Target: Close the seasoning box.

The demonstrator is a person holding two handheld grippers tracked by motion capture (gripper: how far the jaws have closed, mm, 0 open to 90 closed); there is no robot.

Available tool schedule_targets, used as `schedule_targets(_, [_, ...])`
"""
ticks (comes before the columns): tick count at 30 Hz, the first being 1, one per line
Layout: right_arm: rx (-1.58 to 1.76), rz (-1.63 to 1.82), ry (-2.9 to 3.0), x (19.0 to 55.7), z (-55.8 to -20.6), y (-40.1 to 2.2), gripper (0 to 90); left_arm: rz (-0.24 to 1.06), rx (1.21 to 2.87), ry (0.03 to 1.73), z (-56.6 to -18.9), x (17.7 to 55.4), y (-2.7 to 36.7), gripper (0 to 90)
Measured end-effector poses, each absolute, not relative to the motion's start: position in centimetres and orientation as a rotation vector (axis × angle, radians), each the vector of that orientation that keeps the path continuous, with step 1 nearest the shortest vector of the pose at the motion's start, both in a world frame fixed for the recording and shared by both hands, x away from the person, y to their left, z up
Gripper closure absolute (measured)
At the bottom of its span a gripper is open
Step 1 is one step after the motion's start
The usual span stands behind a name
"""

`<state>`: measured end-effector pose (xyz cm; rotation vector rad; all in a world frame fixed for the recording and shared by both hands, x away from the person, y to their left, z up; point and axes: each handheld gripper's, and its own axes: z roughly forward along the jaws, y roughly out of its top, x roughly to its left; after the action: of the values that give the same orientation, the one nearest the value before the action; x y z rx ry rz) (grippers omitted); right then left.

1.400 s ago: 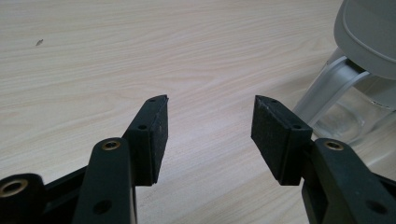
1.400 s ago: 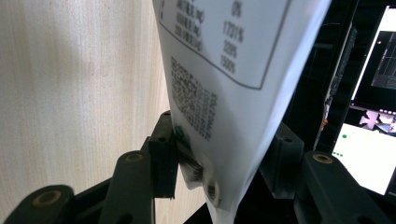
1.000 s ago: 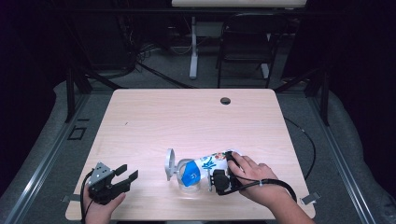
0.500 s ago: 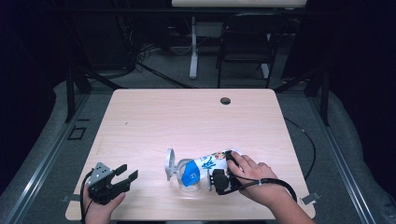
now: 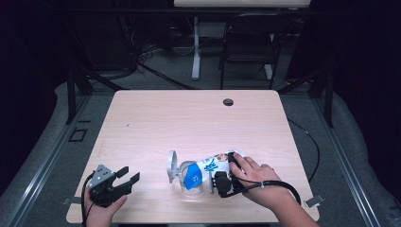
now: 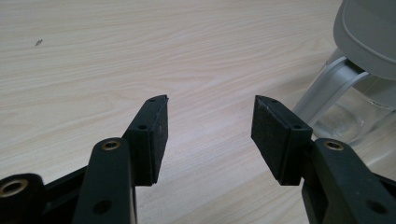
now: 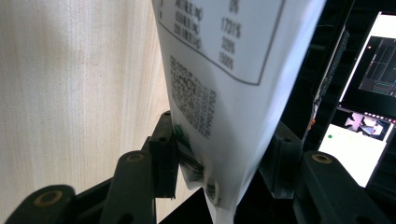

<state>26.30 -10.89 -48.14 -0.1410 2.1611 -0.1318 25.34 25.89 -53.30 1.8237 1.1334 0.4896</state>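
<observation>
A white and blue pouch [image 5: 209, 166] lies tilted near the table's front edge, its blue end over a clear glass jar [image 5: 190, 185]. The jar's grey hinged lid [image 5: 172, 165] stands open on its left. My right gripper [image 5: 223, 182] is shut on the pouch's other end. In the right gripper view both pads press the printed white pouch [image 7: 224, 70] at the right gripper [image 7: 219, 168]. My left gripper [image 5: 126, 178] rests at the front left, open, with nothing between its fingers. From the left gripper [image 6: 210, 116] the jar [image 6: 343, 123] and its lid [image 6: 369, 32] show at the right.
The light wooden table [image 5: 189, 118] has a round cable hole [image 5: 228, 102] near its far edge. A black cable [image 5: 309, 142] trails off the right side. A chair [image 5: 246, 52] and desk legs stand in the dark beyond the table.
</observation>
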Motion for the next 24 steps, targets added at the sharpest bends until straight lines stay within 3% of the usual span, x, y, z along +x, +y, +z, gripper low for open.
schedule_targets(24, [-0.167,-0.158,2.149,26.29,-48.00,-10.66,55.1,0.496,1.815,1.134,-53.34,25.33,25.87,46.6])
